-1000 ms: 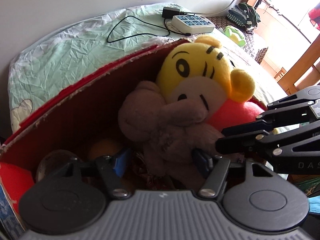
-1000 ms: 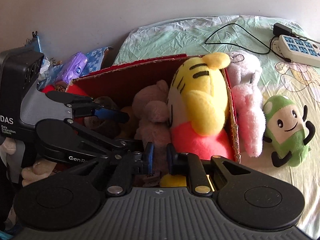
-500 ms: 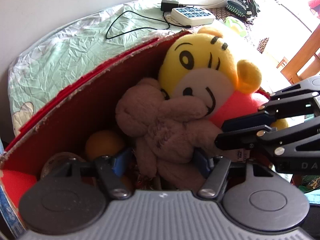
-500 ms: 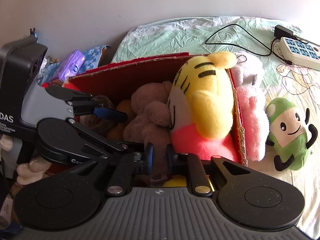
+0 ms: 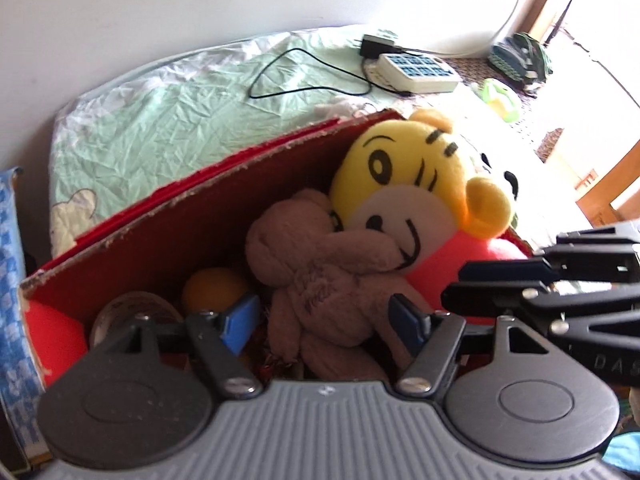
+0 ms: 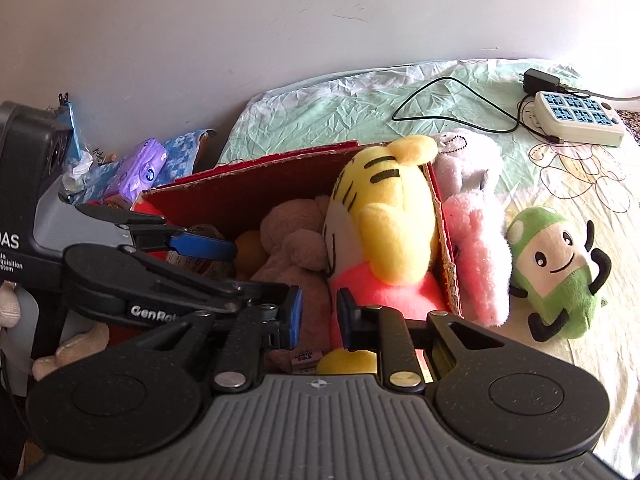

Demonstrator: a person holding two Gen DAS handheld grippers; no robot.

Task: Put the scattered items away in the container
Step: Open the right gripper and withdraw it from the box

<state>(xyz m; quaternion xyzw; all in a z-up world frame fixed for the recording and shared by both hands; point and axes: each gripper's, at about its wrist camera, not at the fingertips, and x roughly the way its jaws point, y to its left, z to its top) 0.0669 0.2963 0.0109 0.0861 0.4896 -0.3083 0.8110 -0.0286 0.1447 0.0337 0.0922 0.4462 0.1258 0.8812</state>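
A red cardboard box (image 5: pixel 180 216) (image 6: pixel 248 184) on the bed holds a yellow tiger plush (image 5: pixel 400 168) (image 6: pixel 384 200), a brown bear plush (image 5: pixel 320 264) (image 6: pixel 292 236) and an orange ball (image 5: pixel 212 288). My left gripper (image 5: pixel 324 318) (image 6: pixel 256 268) is open over the box. The bear's lower body lies between its blue pads, and the left pad stands clear of it. My right gripper (image 6: pixel 320 314) (image 5: pixel 452 284) hangs above the bear and the tiger's pink body, a narrow gap between its pads and nothing in it. A pink-white plush (image 6: pixel 472 240) and a green mushroom plush (image 6: pixel 556 276) lie outside the box, to its right.
A white power strip (image 6: pixel 576 116) with a black cable and charger lies at the back of the green sheet (image 6: pixel 320 112). A purple pack (image 6: pixel 146 168) and blue patterned clutter sit left of the box by the wall. A round tape-like roll (image 5: pixel 132 308) lies in the box's left corner.
The left jaws have spread wider, off the brown bear. The right jaws have parted from nearly touching to a narrow gap. Both views have pulled back slightly from the box.
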